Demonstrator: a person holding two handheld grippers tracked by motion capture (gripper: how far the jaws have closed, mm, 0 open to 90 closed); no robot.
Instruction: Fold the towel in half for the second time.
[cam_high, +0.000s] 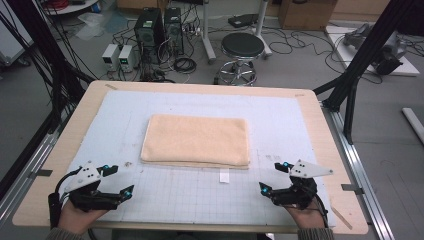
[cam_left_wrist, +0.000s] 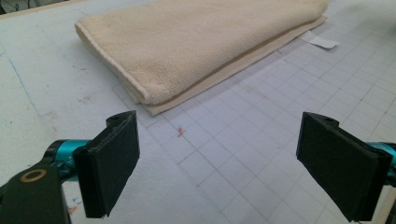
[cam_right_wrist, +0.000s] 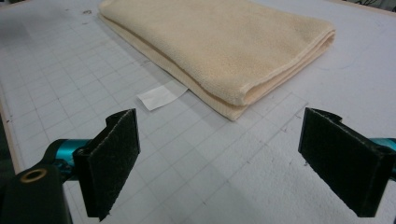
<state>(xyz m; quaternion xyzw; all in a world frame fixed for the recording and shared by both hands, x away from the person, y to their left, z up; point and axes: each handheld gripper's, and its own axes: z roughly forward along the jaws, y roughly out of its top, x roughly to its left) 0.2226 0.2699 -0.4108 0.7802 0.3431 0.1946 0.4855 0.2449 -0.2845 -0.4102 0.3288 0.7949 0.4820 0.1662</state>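
The folded cream terry-cloth towel (cam_high: 196, 140) lay flat in the high view near the middle of the pale gridded mat (cam_high: 300, 120) that covered the light wooden table (cam_high: 320, 125). It formed a neat rectangle, long side running left to right, with stacked layers showing along its near edge. A small white paper tag (cam_high: 224, 176) rested on the mat just in front of that edge. The left gripper (cam_high: 120, 180) sat at the near left corner of the mat and the right gripper (cam_high: 272, 177) at the near right, both well apart from the towel and both spread wide, grasping nothing. A black round stool (cam_high: 242, 46) stood on the floor beyond the table.

In the left gripper view, the towel (cam_left_wrist: 196, 42) stretched across the top, its fold at the near corner thick and rounded, with a thinner lower layer jutting out underneath. The left gripper (cam_left_wrist: 238, 165) held its two black pads wide apart above bare mat, short of the towel. The paper tag (cam_left_wrist: 322, 41) lay at the upper right.

In the right gripper view, the towel (cam_right_wrist: 224, 42) showed a plush, fine-looped surface and a stitched hem along its folded corner. The tag (cam_right_wrist: 161, 95) poked out from beside its long edge. The right gripper (cam_right_wrist: 219, 165) was likewise released, with mat between its pads.
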